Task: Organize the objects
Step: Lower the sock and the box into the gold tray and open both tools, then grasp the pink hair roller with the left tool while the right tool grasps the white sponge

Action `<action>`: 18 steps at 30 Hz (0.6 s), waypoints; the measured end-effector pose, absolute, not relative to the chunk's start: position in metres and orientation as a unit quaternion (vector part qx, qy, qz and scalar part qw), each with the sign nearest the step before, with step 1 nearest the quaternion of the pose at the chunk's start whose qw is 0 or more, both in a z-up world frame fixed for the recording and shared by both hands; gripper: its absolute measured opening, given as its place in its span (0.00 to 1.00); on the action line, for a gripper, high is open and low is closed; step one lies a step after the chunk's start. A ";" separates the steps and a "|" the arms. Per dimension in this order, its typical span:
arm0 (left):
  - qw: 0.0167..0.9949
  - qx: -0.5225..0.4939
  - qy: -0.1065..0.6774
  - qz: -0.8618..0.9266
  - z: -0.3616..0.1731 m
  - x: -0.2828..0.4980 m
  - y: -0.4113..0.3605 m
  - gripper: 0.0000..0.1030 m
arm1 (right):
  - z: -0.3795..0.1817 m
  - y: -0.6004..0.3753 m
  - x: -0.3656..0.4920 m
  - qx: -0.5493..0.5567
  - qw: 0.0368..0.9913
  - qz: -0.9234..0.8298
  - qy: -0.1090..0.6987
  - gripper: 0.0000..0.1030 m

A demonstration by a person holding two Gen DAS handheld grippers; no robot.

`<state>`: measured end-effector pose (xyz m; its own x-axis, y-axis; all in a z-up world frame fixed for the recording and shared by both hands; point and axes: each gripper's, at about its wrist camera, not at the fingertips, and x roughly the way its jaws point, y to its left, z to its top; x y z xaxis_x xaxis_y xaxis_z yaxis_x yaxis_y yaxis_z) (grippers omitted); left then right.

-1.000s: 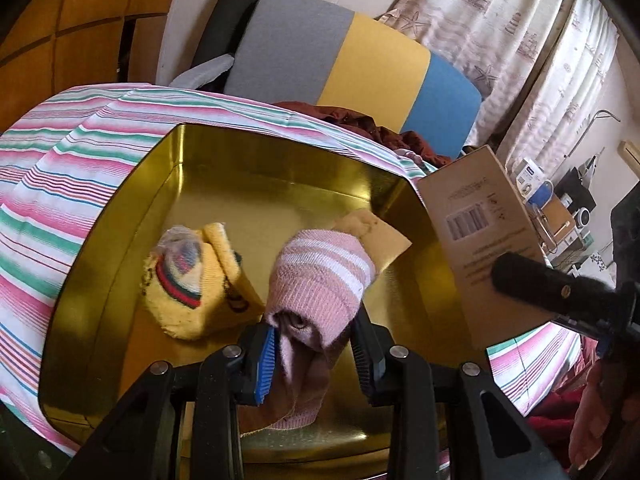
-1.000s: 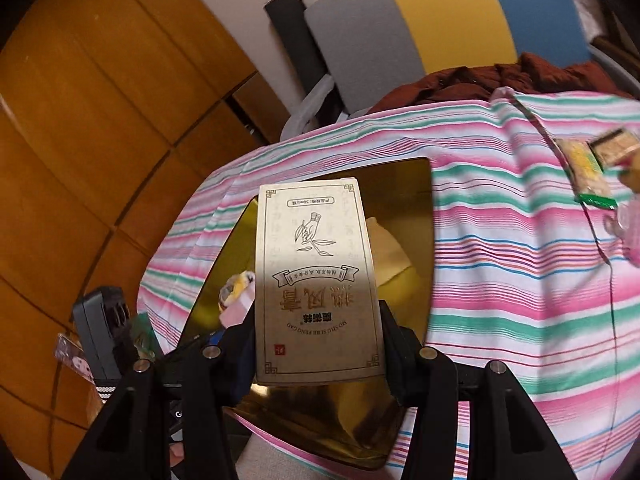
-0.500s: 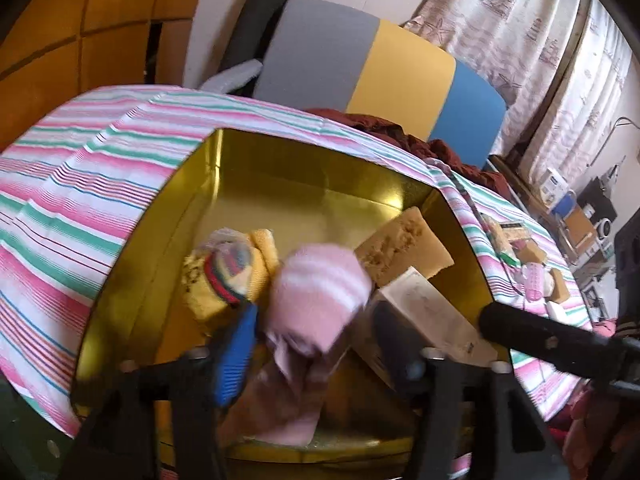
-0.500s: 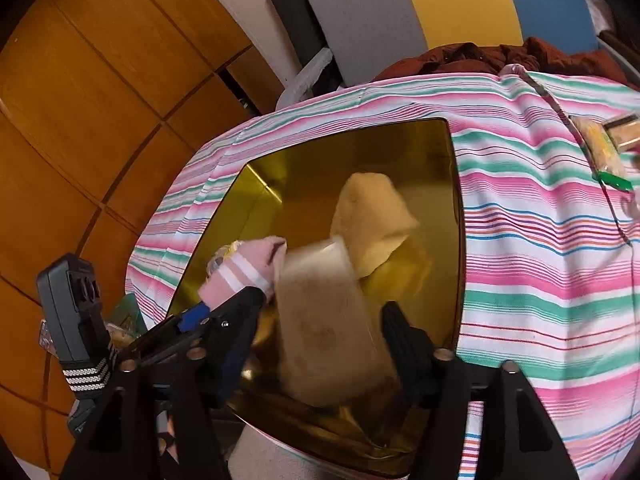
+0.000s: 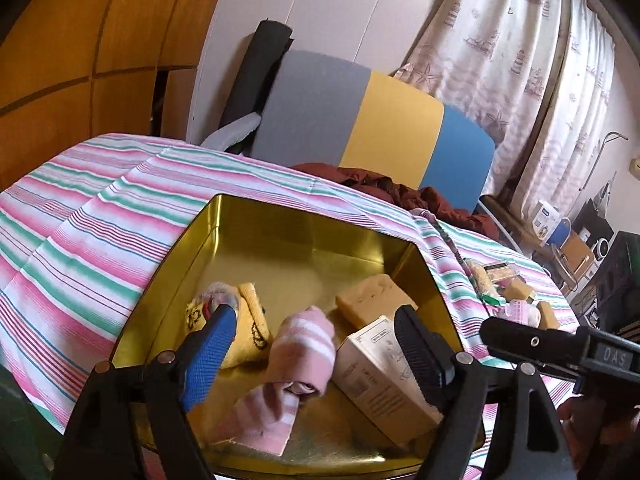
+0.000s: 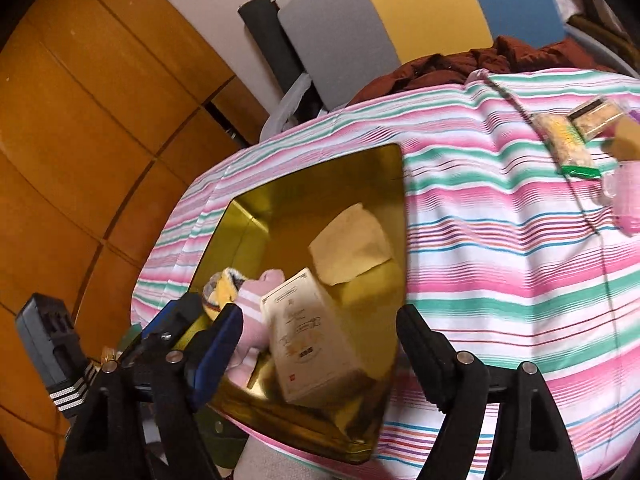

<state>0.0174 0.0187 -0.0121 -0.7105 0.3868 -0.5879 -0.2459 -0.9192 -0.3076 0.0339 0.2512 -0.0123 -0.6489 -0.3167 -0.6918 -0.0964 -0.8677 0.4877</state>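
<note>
A gold tin tray (image 5: 296, 236) (image 6: 248, 224) sits on the striped tablecloth. Inside it lie a pink striped sock (image 5: 296, 360) (image 6: 250, 316), a yellow sock (image 5: 248, 328) (image 6: 226, 284), a yellow sponge (image 5: 372, 300) (image 6: 352, 240) and a cream carton (image 5: 380, 376) (image 6: 312, 336). My left gripper (image 5: 312, 356) hovers above the pink sock, its jaws opening, neither pad touching the sock. My right gripper (image 6: 320, 356) stands over the carton with its jaws opening; the carton lies free in the tray between them.
Small packets and blocks (image 5: 508, 292) (image 6: 572, 140) lie on the striped cloth (image 5: 92, 216) right of the tray. A grey, yellow and blue chair back (image 5: 360, 120) stands behind the table with dark red fabric (image 5: 400, 196) on it. Wooden panels (image 6: 80, 120) fill the left.
My left gripper let go of the pink sock, opened and rose; the sock lies in the tray. My right gripper released the carton, which dropped from upright to lying in the tray.
</note>
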 end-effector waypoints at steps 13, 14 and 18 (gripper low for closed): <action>0.247 -0.344 -0.065 0.904 -0.015 0.035 0.066 0.80 | -0.002 0.336 0.067 0.384 -0.029 -0.888 -0.252 0.89; 0.253 -0.344 -0.058 0.902 -0.015 0.037 0.072 0.80 | -0.002 0.344 0.071 0.384 -0.038 -0.887 -0.253 0.89; 0.284 -0.348 -0.046 0.893 -0.015 0.045 0.098 0.80 | -0.004 0.380 0.083 0.385 -0.077 -0.884 -0.254 0.89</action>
<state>0.0452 0.0977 -0.0154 -0.5974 0.5381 -0.5946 -0.4744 -0.8349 -0.2790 0.0834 0.3802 -0.0043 -0.6924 -0.0598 -0.7190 -0.3315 -0.8587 0.3907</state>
